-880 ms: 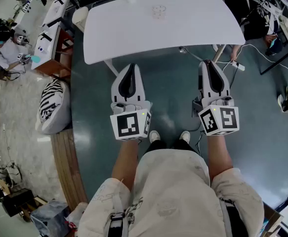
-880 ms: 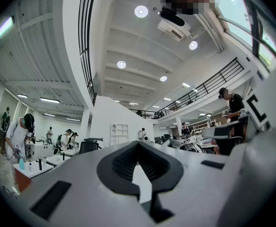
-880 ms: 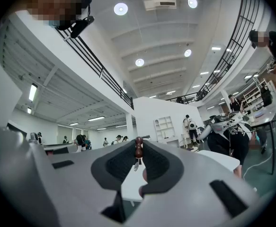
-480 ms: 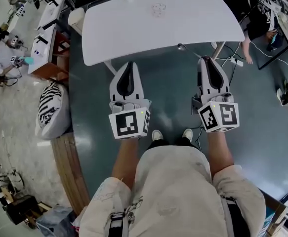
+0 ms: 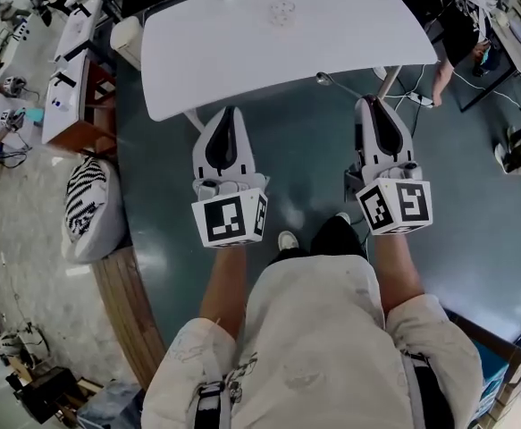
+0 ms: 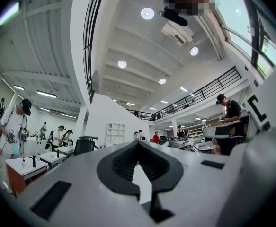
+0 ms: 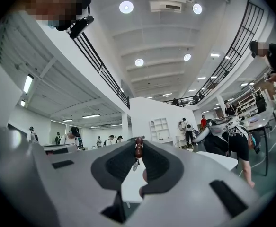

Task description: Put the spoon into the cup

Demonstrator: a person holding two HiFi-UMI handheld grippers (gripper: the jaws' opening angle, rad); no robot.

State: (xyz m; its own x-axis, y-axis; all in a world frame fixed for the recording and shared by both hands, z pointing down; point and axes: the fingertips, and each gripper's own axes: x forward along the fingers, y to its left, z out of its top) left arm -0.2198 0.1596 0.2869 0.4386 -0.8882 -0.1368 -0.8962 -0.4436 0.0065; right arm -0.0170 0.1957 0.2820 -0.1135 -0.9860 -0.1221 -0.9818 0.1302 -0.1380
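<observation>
Spoon gripped, cup ahead
The left tongs (image 5: 224, 113) are closed, empty; the right tongs (image 5: 373, 102) pinch the spoon (image 5: 323, 79) by its handle, short of the tabletop (image 5: 224, 61). The cup (image 5: 283, 12) stands far across it: the spoon should come over the rim, then tilt down before release.

Spoon (image 5: 324, 79) (beaded handle) held btwn rt fingers (image 7: 120, 163); clear cup (image 5: 283, 12) upright, well apart.

— What sort of place is this?
— A big open lab hall: rows of workbenches (image 5: 68, 105) with people (image 6: 14, 126) working, a white table (image 5: 242, 52) on a teal floor (image 5: 314, 150), a railed mezzanine (image 6: 209, 86), ceiling spotlights (image 6: 147, 13).
</observation>
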